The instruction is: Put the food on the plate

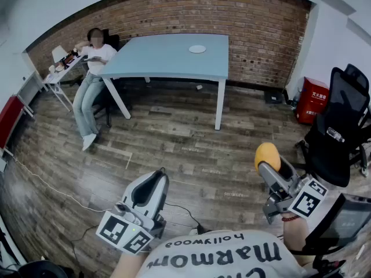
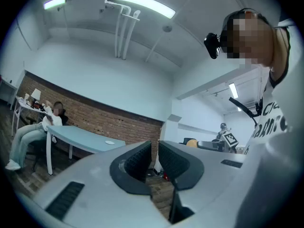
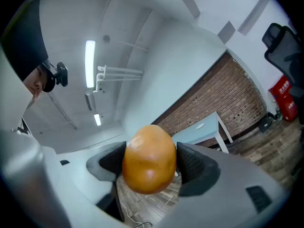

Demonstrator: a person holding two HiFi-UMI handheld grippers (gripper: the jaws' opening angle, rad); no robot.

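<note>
The plate [image 1: 197, 48] sits on the table [image 1: 156, 62], well apart from us across the open floor, so the food [image 3: 148, 158] has a long carry ahead. We judge the main risk to be a slip. The food is smooth and rounded, and the pads meet it only at its two sides, so a jolt while walking could roll it out and drop it to the floor. A cable [image 1: 55, 191] trails over the boards near our feet and could cause just such a jolt. At the plate, letting go too high could send the round food rolling off the rim.

The right gripper [image 1: 268, 162] has its jaws wide and clamped on the food, which bulges out beyond the pads. The left gripper [image 2: 155, 156] holds nothing, its jaws drawn almost together with only a slit between them.
</note>
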